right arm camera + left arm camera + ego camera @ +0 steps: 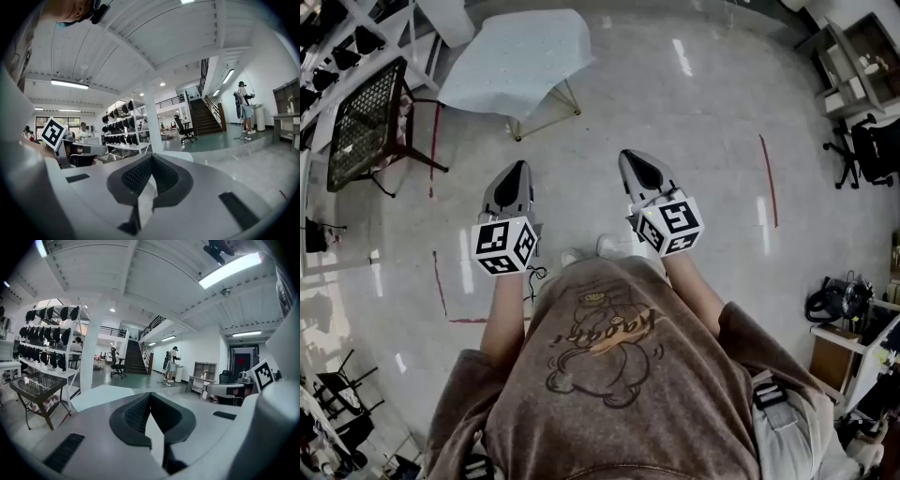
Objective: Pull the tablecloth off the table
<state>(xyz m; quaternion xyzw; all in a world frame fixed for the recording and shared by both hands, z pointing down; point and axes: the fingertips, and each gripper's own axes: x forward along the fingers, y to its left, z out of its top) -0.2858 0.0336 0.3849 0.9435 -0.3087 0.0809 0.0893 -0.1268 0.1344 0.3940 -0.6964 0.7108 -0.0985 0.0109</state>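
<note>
A small table draped in a pale blue tablecloth (521, 62) stands on the floor well ahead of me. The cloth's near edge also shows in the left gripper view (98, 395). My left gripper (517, 170) points toward it from a distance, jaws shut together with nothing between them (150, 395). My right gripper (632, 157) is held level beside it, likewise shut and empty (151, 157). Neither gripper touches the cloth. The left gripper's marker cube (52, 132) is visible from the right gripper view.
A black mesh side table (366, 114) stands left of the draped table, beside a white rack of dark items (47, 336). Red tape lines (768, 178) mark the glossy floor. An office chair (866, 152) and shelves stand at the right. A person (171, 363) stands far off by the stairs.
</note>
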